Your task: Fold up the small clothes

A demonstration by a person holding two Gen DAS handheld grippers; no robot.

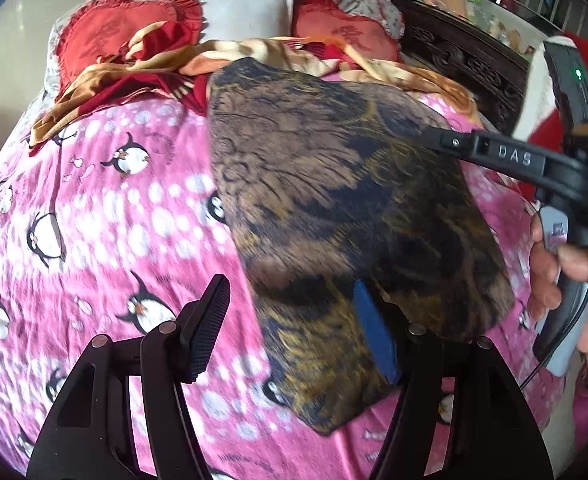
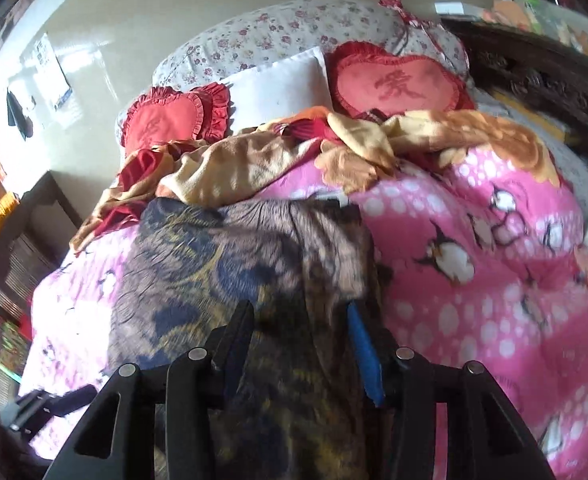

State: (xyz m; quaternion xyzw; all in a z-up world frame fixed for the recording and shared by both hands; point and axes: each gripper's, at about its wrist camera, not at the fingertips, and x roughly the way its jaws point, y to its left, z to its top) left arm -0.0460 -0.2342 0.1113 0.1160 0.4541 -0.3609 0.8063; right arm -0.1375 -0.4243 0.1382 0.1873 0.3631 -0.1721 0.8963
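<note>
A brown and dark-blue patterned garment (image 1: 334, 208) lies spread on the pink penguin bedsheet (image 1: 106, 208). My left gripper (image 1: 292, 326) stands open over its near left corner. The black pad (image 1: 210, 320) is over the sheet, and the blue pad (image 1: 374, 332) is against the cloth's edge. My right gripper (image 1: 438, 140), held by a hand (image 1: 554, 272), reaches in over the garment's right edge. In the right wrist view the garment (image 2: 214, 272) runs between the right gripper's (image 2: 300, 340) spread fingers, which do not pinch it.
A crumpled orange and red blanket (image 2: 254, 160) lies just beyond the garment. Two red heart cushions (image 2: 398, 80) and a white pillow (image 2: 282, 84) sit at the head of the bed. A dark carved wooden frame (image 1: 466, 64) runs along the right side.
</note>
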